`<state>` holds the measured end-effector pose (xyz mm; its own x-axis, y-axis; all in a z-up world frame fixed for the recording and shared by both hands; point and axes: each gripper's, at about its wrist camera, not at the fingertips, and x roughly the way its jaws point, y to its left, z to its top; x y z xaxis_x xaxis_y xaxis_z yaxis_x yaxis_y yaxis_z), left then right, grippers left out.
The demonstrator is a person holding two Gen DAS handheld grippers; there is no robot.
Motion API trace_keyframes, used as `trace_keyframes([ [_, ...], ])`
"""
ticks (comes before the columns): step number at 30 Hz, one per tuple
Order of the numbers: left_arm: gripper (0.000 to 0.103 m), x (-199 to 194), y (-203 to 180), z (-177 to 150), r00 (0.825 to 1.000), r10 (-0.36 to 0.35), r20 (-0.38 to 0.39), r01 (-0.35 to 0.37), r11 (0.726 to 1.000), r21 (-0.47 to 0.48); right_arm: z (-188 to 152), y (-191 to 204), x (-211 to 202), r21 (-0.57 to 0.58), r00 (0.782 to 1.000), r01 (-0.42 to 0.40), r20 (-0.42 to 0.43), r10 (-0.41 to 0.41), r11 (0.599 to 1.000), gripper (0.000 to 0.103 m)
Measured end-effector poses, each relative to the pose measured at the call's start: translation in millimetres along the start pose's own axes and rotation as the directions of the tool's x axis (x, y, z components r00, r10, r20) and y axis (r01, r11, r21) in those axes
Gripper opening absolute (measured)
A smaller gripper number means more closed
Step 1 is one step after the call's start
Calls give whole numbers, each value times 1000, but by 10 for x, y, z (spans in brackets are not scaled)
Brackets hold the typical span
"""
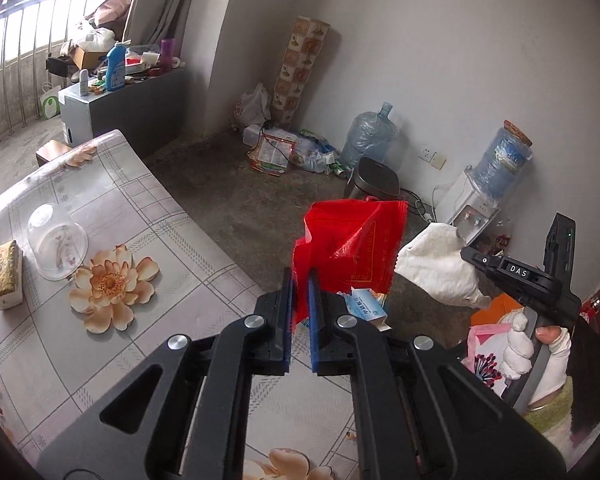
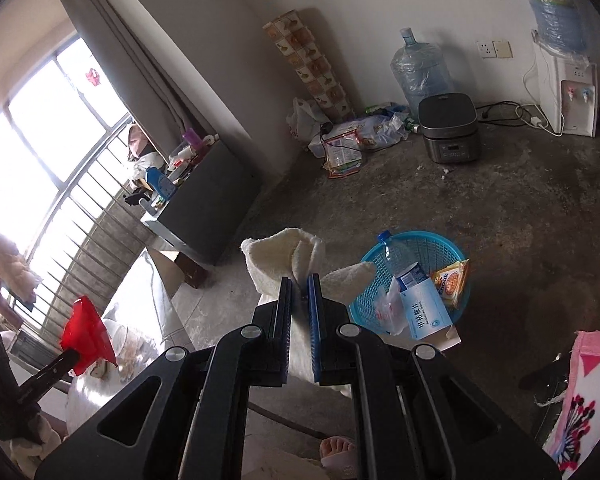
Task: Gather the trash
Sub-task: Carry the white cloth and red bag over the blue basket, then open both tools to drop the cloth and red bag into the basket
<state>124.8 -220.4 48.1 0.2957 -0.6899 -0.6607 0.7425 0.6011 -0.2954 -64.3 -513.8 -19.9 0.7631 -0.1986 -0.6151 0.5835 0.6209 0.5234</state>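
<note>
Red plastic, thin and crinkled, stands up from between my left gripper's (image 1: 300, 284) fingers, which are clenched on the lower edge of the red plastic bag (image 1: 348, 240); the bag fans out ahead of and above the fingertips, past the edge of the floral tablecloth (image 1: 100, 208). My right gripper (image 2: 299, 284) is clamped just as tightly on a white towel (image 2: 284, 256), whose folds bulge out ahead of the tips on both sides. Just beyond and to the right of the right fingers, down on the concrete floor (image 2: 500, 208), sits the blue basket (image 2: 416, 248), already holding a plastic bottle (image 2: 396, 260), a blue-and-white medicine box (image 2: 428, 308) and a snack packet (image 2: 450, 280). I judge the step in hand to be carrying both soft pieces over to that basket. To do it well I would keep both grips firm, since each holds only a thin fold, and bring each gripper over the basket's open mouth before letting go, low enough that the bag does not drift aside. The towel is bulky and may drape over the rim, so I would aim it at the free left part, clear of the bottle. Behind the left fingers on the table, a clear plastic dome (image 1: 56, 240) and a scouring sponge (image 1: 6, 276) lie untouched.
</note>
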Motion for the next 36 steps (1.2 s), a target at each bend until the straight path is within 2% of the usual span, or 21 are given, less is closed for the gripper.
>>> trace_keyframes([
  [5,5,851,-403,165,989,-33,-145,48,994,97,34,-597,364,173,999,35,-47,-27,984,9],
  [9,5,1621,-688,175,967,32,-252,24,976,217,123,-939,709,239,995,76,-76,-59,968,9],
  [14,5,2573,-874,98,916,77,-393,35,962,271,254,-1281,1239,284,985,139,-143,-101,949,9],
  [19,7,3406,-940,34,868,128,-480,22,956,294,384,-1580,1732,341,978,165,-175,-110,925,12],
  [20,14,3559,-942,13,856,125,-501,27,958,286,393,-1645,1841,356,976,172,-186,-111,919,20],
  [21,33,3695,-926,-13,844,118,-523,34,962,272,386,-1727,1973,374,973,178,-206,-106,910,40],
  [22,43,3810,-920,-47,829,114,-548,37,966,257,363,-1815,2110,396,968,186,-233,-97,899,48],
  [23,49,3884,-892,-65,820,115,-561,31,969,243,321,-1900,2220,414,960,208,-258,-104,886,50],
  [25,49,3931,-865,-61,833,95,-544,20,979,202,222,-2048,2346,441,949,251,-287,-129,862,50],
  [28,51,3884,-798,4,848,54,-528,29,989,148,99,-2152,2314,489,958,229,-267,-106,842,50],
  [31,52,3778,-764,117,866,49,-497,23,990,138,37,-2163,2209,483,963,219,-244,-110,848,50],
  [36,52,3289,-707,392,920,11,-393,33,994,106,39,-2035,1938,454,974,190,-197,-111,870,50],
])
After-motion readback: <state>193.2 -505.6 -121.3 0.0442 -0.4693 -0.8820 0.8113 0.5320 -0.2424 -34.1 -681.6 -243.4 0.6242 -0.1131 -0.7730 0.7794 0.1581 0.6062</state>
